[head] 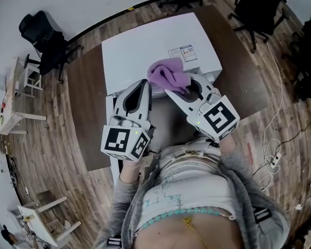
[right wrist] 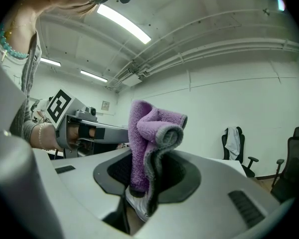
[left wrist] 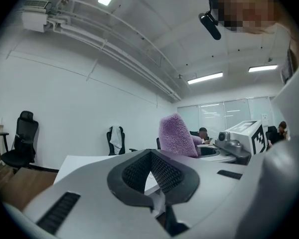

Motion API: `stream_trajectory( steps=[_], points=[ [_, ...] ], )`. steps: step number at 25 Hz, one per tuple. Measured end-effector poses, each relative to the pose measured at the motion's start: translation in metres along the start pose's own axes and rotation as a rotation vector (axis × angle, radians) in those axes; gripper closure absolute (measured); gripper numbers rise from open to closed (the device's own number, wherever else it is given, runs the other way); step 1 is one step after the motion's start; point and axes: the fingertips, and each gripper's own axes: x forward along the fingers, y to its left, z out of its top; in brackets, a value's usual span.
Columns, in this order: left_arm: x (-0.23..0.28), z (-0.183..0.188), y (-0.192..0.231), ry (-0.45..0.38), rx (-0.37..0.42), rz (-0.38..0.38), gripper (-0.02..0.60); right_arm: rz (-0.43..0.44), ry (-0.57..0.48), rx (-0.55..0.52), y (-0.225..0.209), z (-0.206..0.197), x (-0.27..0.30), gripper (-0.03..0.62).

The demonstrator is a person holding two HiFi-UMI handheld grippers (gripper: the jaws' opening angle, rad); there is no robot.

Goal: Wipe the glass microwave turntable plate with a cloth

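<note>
The left hand-held gripper [left wrist: 150, 156] is pressed together, with nothing visibly held. The right hand-held gripper [right wrist: 147, 158] pinches the purple cloth [right wrist: 152, 128], which stands bunched upright above the white microwave [head: 145, 51]. No view shows the glass plate plainly. Wiping would probably go better with a broad, flat fold of the cloth against the glass.

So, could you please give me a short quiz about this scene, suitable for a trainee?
1. True or false: the purple cloth is clamped in the right tongs.
2. Which colour is the box-shaped appliance in front of the person? A: black. B: white. C: red.
3. Fill in the missing word: the left tongs are ____ (open or shut).

Key: 1 true; 2 B; 3 shut.
</note>
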Motion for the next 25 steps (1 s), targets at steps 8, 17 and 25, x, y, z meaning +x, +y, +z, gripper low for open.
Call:
stream_trajectory(
  steps=[8,17,25],
  points=[
    [-0.014,-0.005,0.011,0.002,0.065,-0.062,0.571,-0.051,-0.004,-0.025,0.021,-0.005,0.020,0.474],
    [-0.018,-0.016,0.024,-0.008,0.094,-0.058,0.571,-0.136,0.015,0.011,0.026,-0.018,0.023,0.474],
    [-0.012,-0.032,0.031,0.006,0.053,-0.076,0.571,-0.168,0.060,0.007,0.022,-0.032,0.026,0.474]
  ],
)
